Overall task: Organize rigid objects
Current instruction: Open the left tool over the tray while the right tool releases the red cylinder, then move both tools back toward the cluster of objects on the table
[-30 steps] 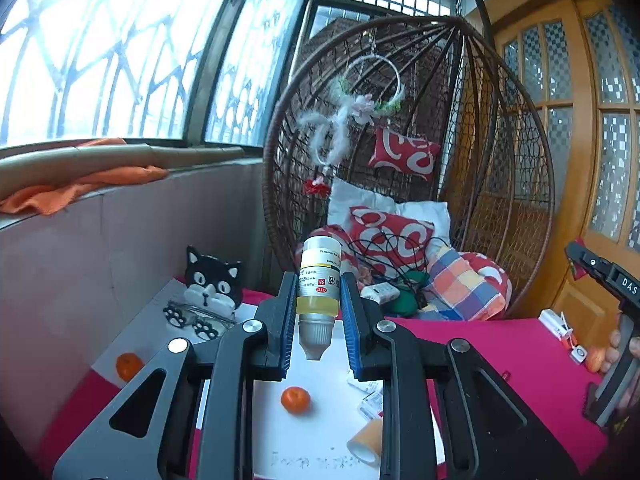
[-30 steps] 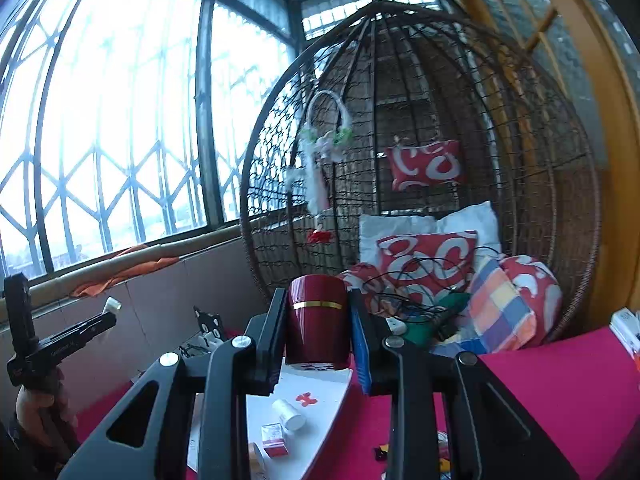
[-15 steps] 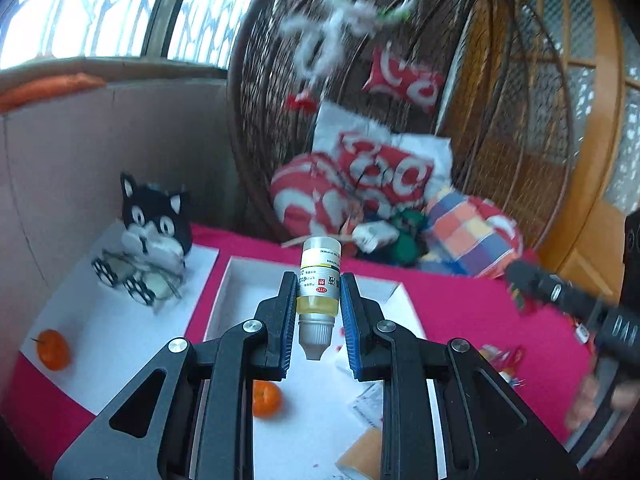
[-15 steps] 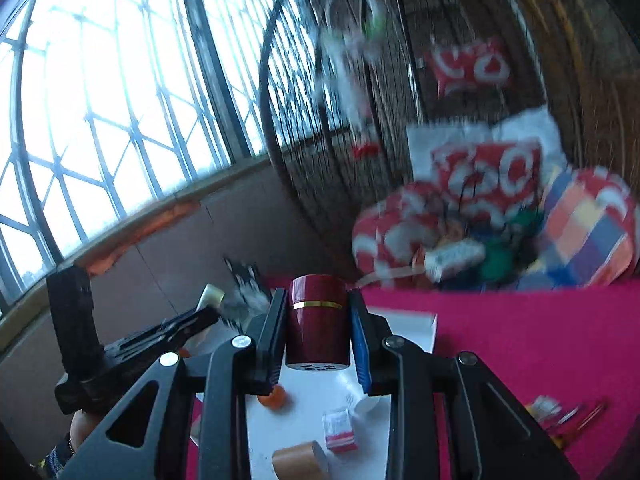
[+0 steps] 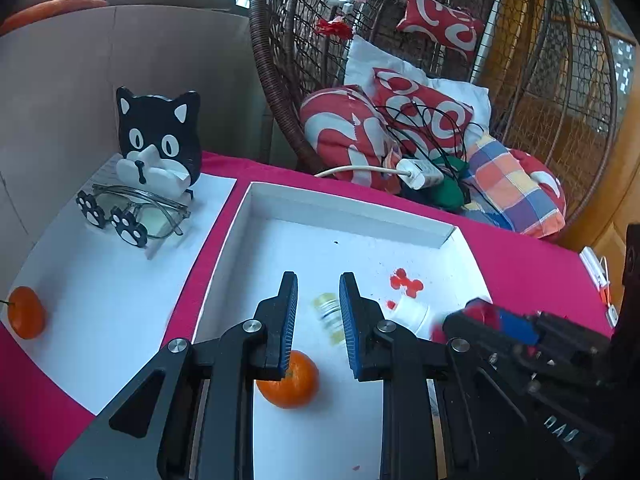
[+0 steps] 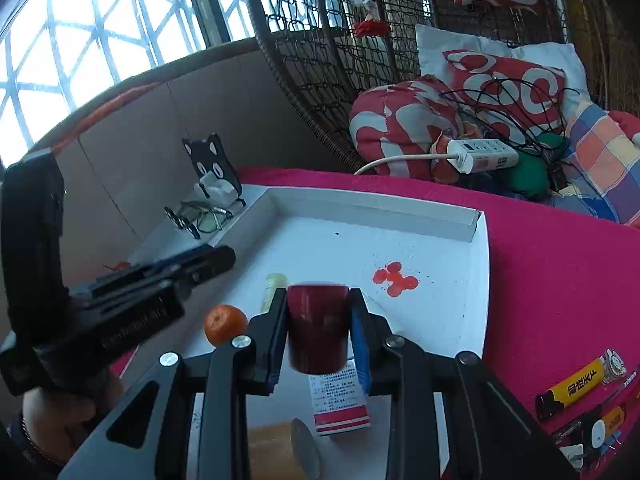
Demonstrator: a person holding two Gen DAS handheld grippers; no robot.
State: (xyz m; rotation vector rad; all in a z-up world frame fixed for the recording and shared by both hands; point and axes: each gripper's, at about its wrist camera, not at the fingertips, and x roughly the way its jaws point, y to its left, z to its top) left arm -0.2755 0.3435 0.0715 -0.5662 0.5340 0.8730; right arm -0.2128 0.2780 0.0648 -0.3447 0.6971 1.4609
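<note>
Midway, by my reading: small yellow bottle (image 5: pixel 329 316) lies loose in the white tray (image 5: pixel 344 212), left tongs (image 5: pixel 319 320) drawn close and empty, right tongs (image 6: pixel 319 322) clamp a red cup (image 6: pixel 317 326) above the tray, lighter (image 6: pixel 570 390) not yet sorted.

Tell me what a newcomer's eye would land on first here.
The dark red canister, clamped in the jaws of the right gripper over the white tray, grabs attention first. Next come the black cat figure at the back left of the pink table and the wicker hanging chair full of red pillows behind it.
</note>
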